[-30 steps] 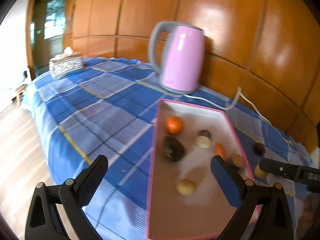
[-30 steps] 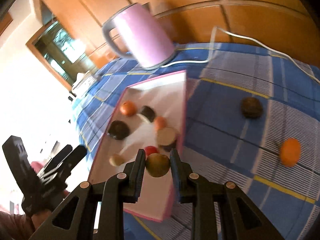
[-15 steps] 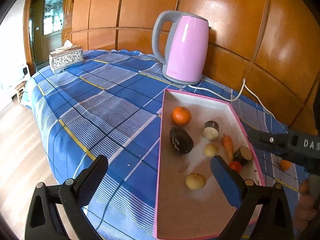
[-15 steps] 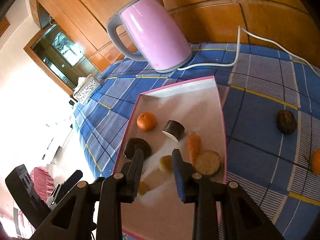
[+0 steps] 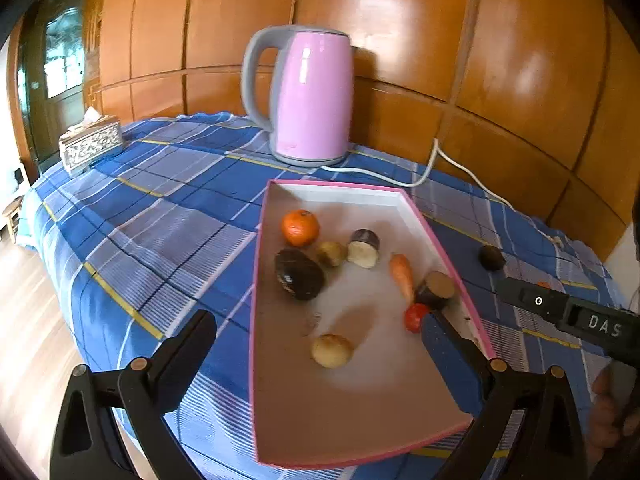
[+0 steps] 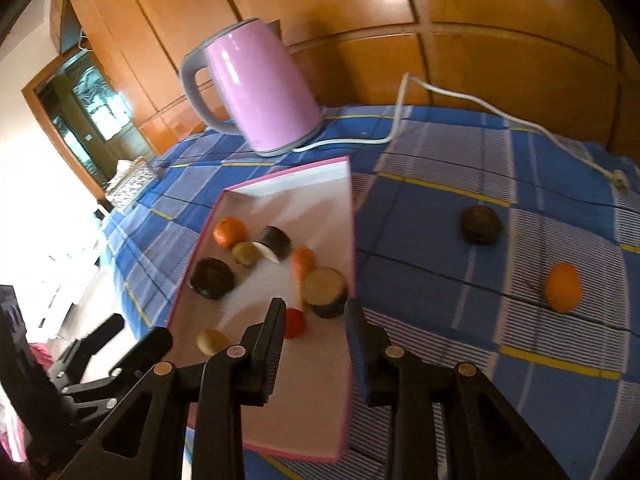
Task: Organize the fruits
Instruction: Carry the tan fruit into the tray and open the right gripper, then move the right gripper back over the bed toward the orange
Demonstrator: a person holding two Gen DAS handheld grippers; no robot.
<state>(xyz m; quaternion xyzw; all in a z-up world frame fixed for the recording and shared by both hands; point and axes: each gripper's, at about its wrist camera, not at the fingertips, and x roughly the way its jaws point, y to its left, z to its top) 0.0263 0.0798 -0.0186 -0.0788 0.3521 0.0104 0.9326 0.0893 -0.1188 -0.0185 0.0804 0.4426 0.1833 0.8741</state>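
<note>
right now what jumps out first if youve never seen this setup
The pink kettle stands tallest, at the back of the blue plaid tablecloth against the wood panelling. In front of it lies a pink-rimmed tray scattered with produce, including a tangerine and a carrot. Outside the tray on the cloth sit a dark round fruit and an orange fruit.

Bright daylight, fisheye warp, slight blur
</note>
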